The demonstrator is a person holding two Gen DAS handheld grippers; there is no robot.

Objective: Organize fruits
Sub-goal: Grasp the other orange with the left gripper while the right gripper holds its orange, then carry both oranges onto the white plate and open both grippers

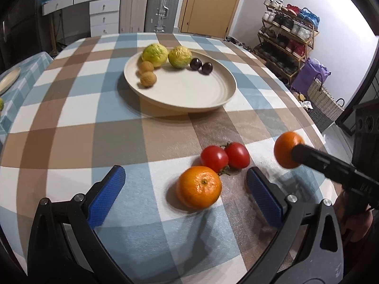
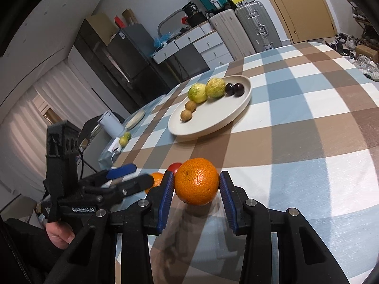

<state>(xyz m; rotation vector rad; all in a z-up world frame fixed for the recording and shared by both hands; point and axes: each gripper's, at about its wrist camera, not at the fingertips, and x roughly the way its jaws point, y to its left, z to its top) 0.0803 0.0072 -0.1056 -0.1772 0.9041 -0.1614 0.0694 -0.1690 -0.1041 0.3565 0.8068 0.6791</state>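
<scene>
Fruit sorting, carry step. Left gripper has blue ribbed pads spread wide and grips nothing; it hangs over the checked blue-brown-white tablecloth with the second round orange mandarin lying on the cloth between its pads, touching neither. Two small red tomatoes with green stalks sit just behind that mandarin, touching it. Right gripper is closed on the first round orange mandarin, one pad on each flank, fruit clear of the cloth with its shadow below.

Round cream shallow plate lies further back. On it, pairs follow the far rim: two small tan round fruits, two yellow-green bumpy fruits, two dark purple plums. Near half is bare.

Judgement: carry the held mandarin level to the bare part, lower until it rests, then release; a high drop would let it roll into the pairs. Left pads need centring on the mandarin, clear of the tomatoes.
</scene>
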